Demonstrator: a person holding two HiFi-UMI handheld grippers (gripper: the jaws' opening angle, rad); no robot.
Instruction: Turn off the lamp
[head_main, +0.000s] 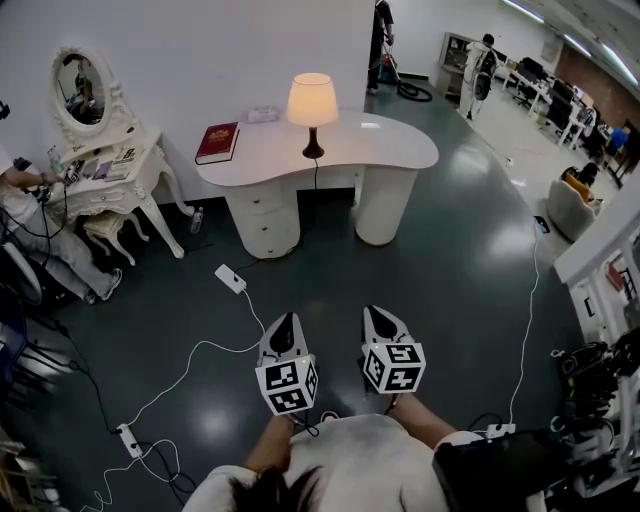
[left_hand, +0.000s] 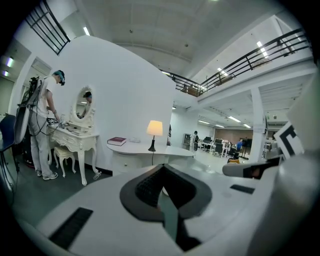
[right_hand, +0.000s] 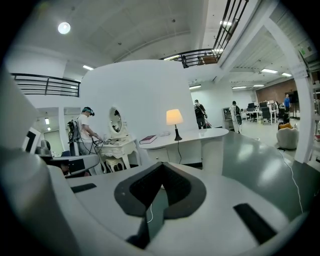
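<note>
The lamp (head_main: 312, 100) is lit, with a cream shade on a dark stem, and stands on a curved white desk (head_main: 400, 150) across the dark floor ahead. Its black cord hangs down the desk front. A red book (head_main: 217, 142) lies on the desk's left end. Both grippers are held low and side by side, far short of the desk. The left gripper (head_main: 284, 322) is shut and empty; so is the right gripper (head_main: 378, 315). The lamp (left_hand: 154, 129) shows above the left gripper (left_hand: 162, 187) in its view, and the lamp (right_hand: 174, 118) above the right gripper (right_hand: 159, 192).
A white power strip (head_main: 230, 278) with a long white cable lies on the floor between me and the desk. An ornate vanity table (head_main: 110, 165) with an oval mirror stands left, a person beside it. A white counter (head_main: 600, 260) and cables sit at the right.
</note>
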